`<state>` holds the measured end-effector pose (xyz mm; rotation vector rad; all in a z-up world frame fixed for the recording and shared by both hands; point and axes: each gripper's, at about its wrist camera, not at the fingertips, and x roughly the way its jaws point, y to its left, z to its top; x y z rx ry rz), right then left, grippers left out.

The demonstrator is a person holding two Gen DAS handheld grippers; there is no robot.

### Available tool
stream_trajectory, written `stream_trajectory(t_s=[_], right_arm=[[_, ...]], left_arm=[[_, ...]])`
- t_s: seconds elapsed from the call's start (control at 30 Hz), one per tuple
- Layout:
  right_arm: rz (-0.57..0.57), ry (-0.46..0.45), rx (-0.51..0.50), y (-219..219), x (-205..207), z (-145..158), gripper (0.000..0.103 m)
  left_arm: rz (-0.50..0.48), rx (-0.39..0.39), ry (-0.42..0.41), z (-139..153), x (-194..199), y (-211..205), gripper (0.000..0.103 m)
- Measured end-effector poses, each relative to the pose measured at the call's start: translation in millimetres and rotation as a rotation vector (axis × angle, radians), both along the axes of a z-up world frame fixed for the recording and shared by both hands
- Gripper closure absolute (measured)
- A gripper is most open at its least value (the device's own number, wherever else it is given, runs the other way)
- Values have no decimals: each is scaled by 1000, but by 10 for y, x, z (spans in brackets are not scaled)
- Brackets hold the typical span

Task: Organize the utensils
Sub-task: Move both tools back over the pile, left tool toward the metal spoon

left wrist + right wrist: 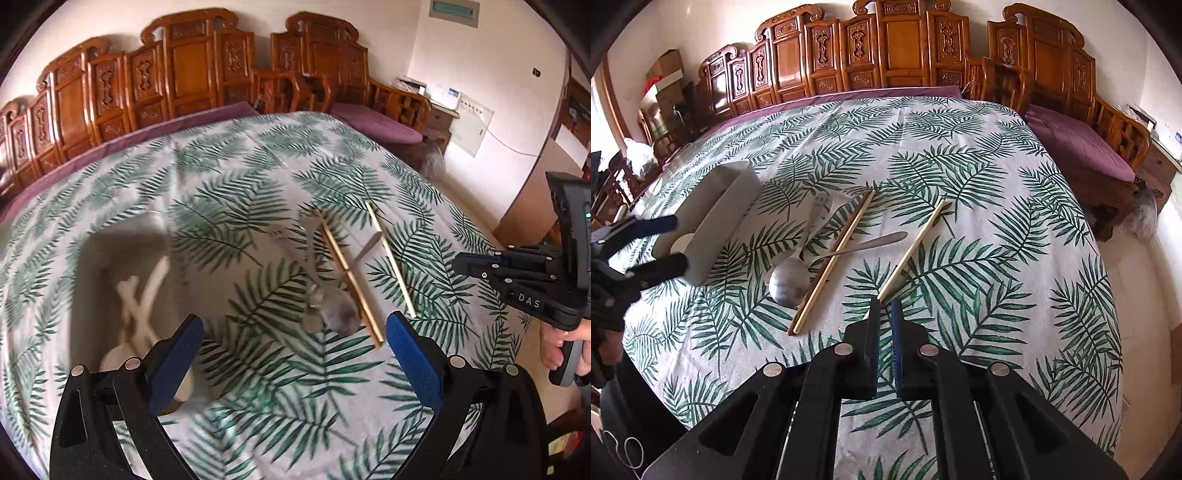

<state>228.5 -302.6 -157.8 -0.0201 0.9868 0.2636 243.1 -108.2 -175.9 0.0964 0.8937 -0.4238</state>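
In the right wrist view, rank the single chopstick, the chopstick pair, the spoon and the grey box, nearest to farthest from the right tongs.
1. Single chopstick, right at the right tongs.
2. Chopstick pair, left.
3. Spoon, further left.
4. Grey box, far left.

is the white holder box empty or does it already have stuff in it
Not empty. The left wrist view shows white utensils lying crossed inside the white rectangular holder box; blur hides exactly what they are.

Utensil holder (713,221) left of spoon (788,282); chopsticks (834,264) right of spoon
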Motion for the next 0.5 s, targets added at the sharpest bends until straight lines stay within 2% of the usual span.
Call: stream_trajectory(t_s=[0.17,0.33,0.5], right_arm=[[-12,10,13,-87,69,-47,95],[-14,9,24,-129,152,-67,95],[-19,16,42,-178,222,-99,95]], left_arm=[[-32,19,42,-131,130,-245,8],[-27,-10,72,-195,287,-362,10],[-19,-54,139,-263,465,-464,41]])
